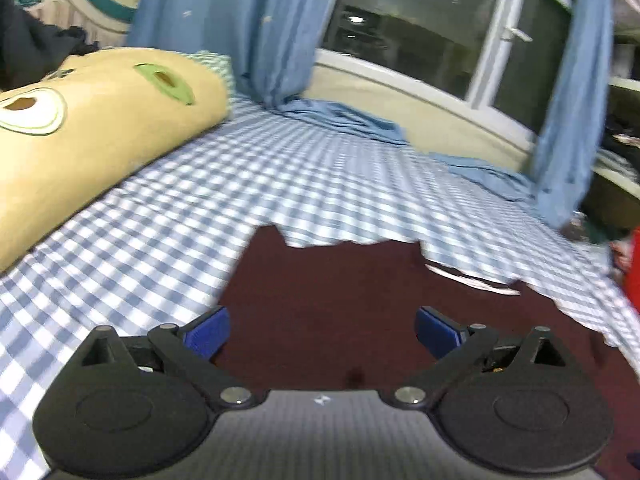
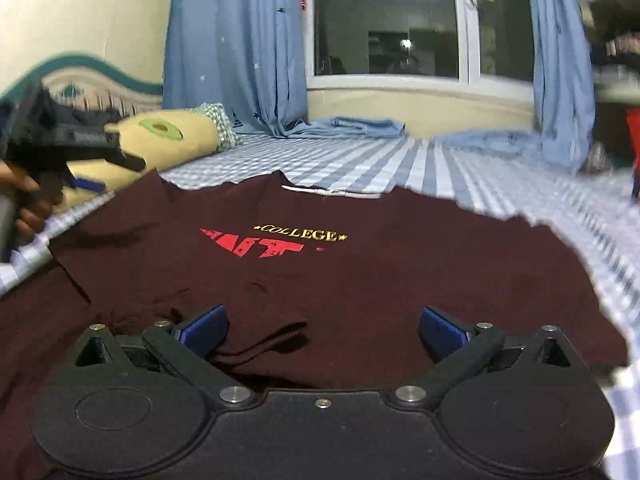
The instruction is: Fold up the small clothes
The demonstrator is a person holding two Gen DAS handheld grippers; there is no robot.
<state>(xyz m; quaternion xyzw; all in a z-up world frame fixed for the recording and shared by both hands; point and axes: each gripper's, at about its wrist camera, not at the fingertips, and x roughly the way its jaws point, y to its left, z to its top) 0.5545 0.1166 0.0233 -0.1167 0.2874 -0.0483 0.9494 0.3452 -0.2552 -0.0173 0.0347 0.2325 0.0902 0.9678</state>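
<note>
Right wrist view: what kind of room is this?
Most likely a bedroom. A bed with a blue-and-white checked sheet fills the view, a tan avocado-print pillow lies by the headboard, and blue curtains hang at a dark window. The maroon T-shirt lies spread on the bed.

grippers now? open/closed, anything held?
Left gripper: open, nothing between the pads, above the maroon shirt.
Right gripper: open, nothing held, over the shirt.

Black tongs (image 2: 322, 334) with blue pads (image 2: 204, 332), round housings and silver screws (image 2: 236, 393)
</note>
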